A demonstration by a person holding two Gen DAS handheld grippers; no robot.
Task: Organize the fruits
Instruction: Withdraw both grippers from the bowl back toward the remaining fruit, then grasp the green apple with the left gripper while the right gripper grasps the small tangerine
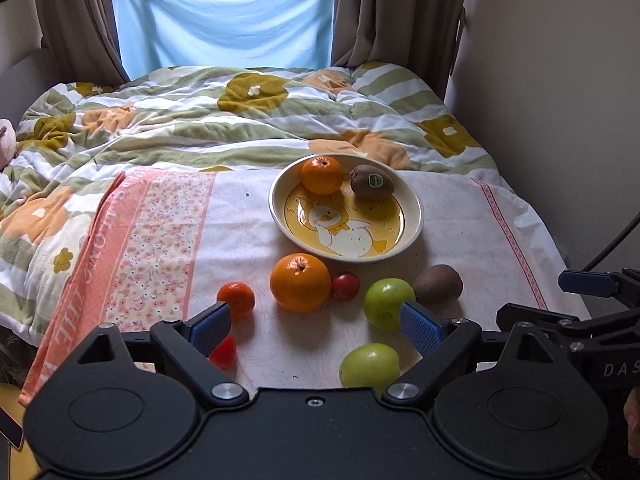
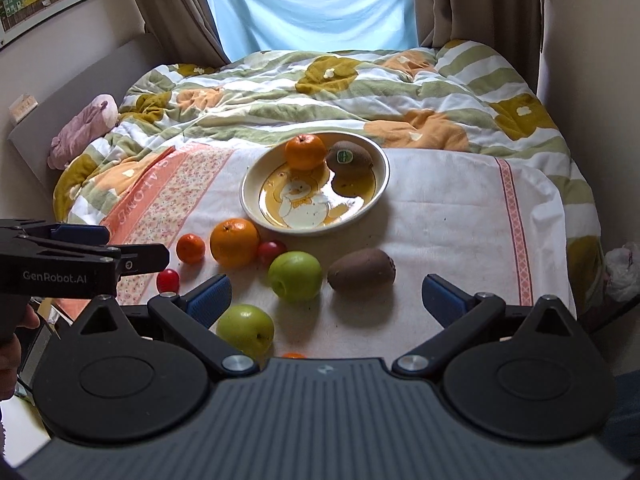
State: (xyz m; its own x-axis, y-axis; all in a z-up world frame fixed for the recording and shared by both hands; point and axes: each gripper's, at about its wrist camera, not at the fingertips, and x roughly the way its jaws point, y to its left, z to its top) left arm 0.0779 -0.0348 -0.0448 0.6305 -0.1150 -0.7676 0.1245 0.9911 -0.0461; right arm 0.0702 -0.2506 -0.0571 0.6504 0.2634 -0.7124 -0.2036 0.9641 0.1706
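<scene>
Crowding the towel (image 1: pixel 460 240) before the plate (image 1: pixel 412 208), a large orange (image 1: pixel 300 282), tomatoes and green apples are faced by both wide-open, empty grippers (image 1: pixel 316 326) (image 2: pixel 326 294).

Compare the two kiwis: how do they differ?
The kiwi in the plate sits inside the duck-print plate, beside an orange; the kiwi on the towel lies loose, right of a green apple. The plated one carries a green sticker; no sticker shows on the other. It also looks smaller, though it sits farther away. Both are brown, fuzzy and whole.
</scene>
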